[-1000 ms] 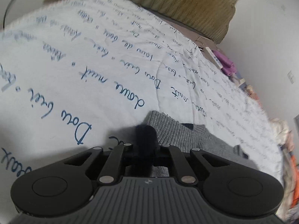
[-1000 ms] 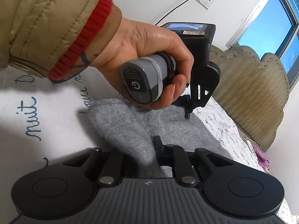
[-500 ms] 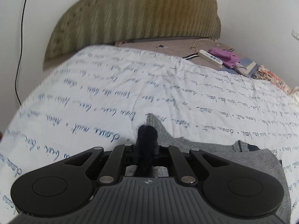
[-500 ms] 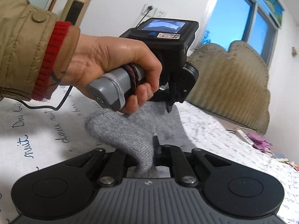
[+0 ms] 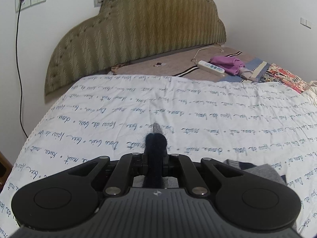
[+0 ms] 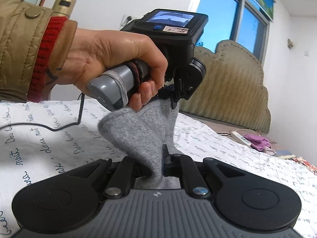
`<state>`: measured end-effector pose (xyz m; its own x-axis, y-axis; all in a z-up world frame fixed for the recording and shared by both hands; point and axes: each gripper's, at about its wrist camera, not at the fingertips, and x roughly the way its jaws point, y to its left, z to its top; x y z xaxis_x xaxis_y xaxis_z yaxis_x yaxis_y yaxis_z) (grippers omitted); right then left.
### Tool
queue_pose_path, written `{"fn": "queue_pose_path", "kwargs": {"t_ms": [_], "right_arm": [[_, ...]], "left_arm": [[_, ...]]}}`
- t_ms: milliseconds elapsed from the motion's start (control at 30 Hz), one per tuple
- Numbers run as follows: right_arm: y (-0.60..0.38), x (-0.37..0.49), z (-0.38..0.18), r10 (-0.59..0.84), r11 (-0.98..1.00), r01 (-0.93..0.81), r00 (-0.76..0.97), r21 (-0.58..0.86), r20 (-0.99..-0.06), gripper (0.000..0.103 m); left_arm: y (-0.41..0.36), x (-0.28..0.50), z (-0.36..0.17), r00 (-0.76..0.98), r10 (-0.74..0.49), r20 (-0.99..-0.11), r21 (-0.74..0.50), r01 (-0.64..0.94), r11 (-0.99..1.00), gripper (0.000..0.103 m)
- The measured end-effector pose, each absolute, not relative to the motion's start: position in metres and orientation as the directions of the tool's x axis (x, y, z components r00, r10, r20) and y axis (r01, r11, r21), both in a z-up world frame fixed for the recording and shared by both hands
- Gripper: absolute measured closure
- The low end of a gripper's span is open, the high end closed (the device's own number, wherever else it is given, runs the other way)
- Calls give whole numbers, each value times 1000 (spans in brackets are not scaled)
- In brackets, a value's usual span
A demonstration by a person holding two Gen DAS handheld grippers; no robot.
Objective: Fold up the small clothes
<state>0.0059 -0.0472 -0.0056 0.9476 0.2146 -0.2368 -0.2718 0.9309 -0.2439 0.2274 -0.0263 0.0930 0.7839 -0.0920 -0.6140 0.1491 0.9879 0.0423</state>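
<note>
Jaws of both the left gripper (image 5: 155, 150) and the right gripper (image 6: 161, 158) pinch one grey knit garment (image 6: 138, 130) with dark trim, stretched, lifted above the script-printed bedspread (image 5: 118, 119).

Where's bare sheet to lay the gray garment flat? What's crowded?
Free: the printed sheet ahead of the left hand-held gripper, from its left edge up to the headboard. Crowded: the far right corner, with power strip, purple cloth and floral fabric. Both grippers pinch the gray garment.
</note>
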Motion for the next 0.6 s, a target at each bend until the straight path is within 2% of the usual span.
{"fn": "queue_pose_path", "kwargs": {"t_ms": [600], "right_arm": [[-117, -15, -1, 126, 976, -161, 965, -144, -229, 96]], "left_arm": [[-137, 199, 97, 797, -138, -588, 139, 268, 953, 96]]}}
